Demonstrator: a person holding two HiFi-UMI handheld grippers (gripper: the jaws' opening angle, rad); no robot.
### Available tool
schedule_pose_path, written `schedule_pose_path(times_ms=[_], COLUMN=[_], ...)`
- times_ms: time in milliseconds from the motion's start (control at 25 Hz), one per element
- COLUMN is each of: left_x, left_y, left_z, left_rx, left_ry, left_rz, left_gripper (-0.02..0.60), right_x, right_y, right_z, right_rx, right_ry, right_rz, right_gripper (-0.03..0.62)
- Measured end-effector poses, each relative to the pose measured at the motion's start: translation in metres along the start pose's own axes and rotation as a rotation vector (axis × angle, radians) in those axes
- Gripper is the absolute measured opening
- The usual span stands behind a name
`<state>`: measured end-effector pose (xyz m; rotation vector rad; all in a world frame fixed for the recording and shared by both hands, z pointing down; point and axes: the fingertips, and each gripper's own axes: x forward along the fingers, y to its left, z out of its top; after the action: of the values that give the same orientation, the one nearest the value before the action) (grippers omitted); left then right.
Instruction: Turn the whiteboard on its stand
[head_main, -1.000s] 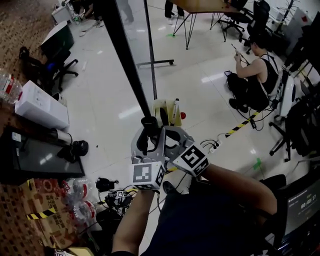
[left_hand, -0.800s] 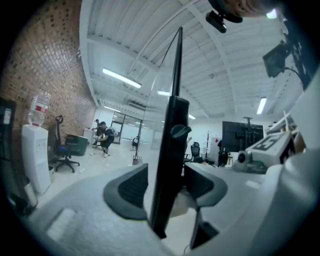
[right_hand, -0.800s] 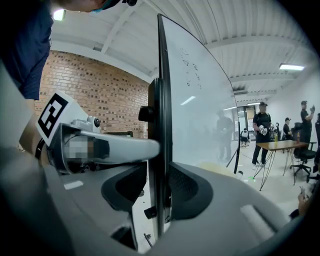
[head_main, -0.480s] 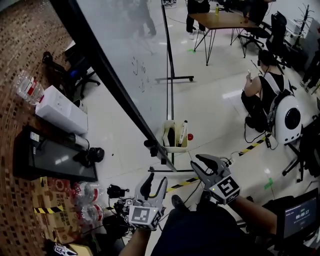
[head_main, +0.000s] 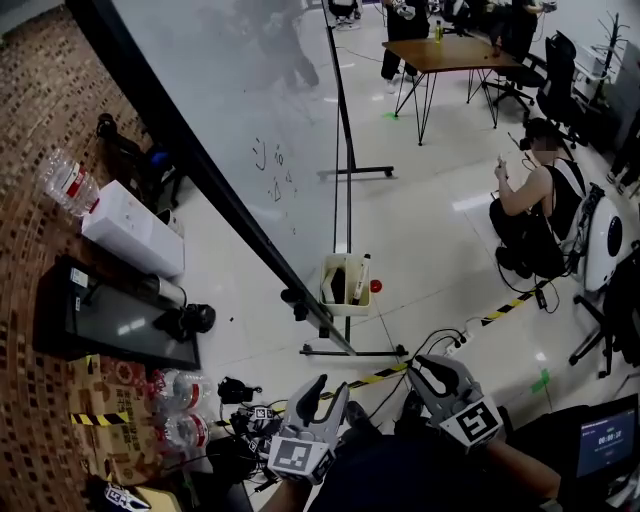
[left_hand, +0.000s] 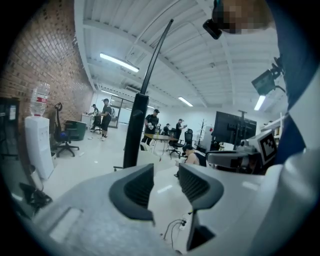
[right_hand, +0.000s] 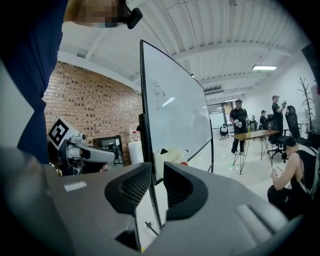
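Observation:
The whiteboard stands on its wheeled stand, its black edge slanting down to a marker tray. A few small marks show on its face. My left gripper and right gripper hang low in the head view, short of the board and apart from it. Both pairs of jaws have just been closing and stand at a narrow gap with nothing between them. The left gripper looks at the board's black edge. The right gripper looks along the board's face.
A white box, a dark flat screen and packed water bottles lie along the brick wall at left. Cables and a power strip cross the floor by striped tape. A person sits at right. A table stands beyond.
Both grippers have come off the board's black edge and drawn back toward me, their jaws narrower. The board, seen edge-on before, now shows its broad face.

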<state>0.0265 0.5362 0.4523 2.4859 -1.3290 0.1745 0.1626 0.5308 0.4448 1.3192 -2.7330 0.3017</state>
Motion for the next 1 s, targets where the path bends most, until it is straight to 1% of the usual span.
schedule_pose_path(times_ms=[80,240,360,520,680,1000], left_x=[0.001,0.005,0.009,0.008,0.005,0.004], left_y=[-0.009,-0.024,-0.030,-0.037,-0.038,-0.042], left_z=[0.001,0.011,0.019,0.030,0.029,0.022], left_rx=[0.001,0.017,0.025,0.033,0.042,0.037], left_ry=[-0.004,-0.028,-0.052,-0.090,-0.093,-0.082], left_rz=[-0.013,-0.035,-0.046,-0.050,-0.050,-0.049], left_gripper=[0.158,0.154,0.152,0.147,0.145,0.141], right_x=[-0.006,-0.010,-0.013,-0.019,-0.023,-0.031], right_y=[0.003,0.007,0.009,0.011,0.012,0.008], right_z=[0.004,0.028,0.050,0.073,0.073,0.066], right_rx=[0.009,0.003,-0.018,-0.040,-0.049,-0.024], right_ry=[-0.015,-0.049,-0.101,-0.163,-0.165,-0.162], right_rz=[0.005,0.032,0.052,0.050,0.045,0.023], right_gripper=[0.080,0.078,0.074,0.071,0.071,0.069])
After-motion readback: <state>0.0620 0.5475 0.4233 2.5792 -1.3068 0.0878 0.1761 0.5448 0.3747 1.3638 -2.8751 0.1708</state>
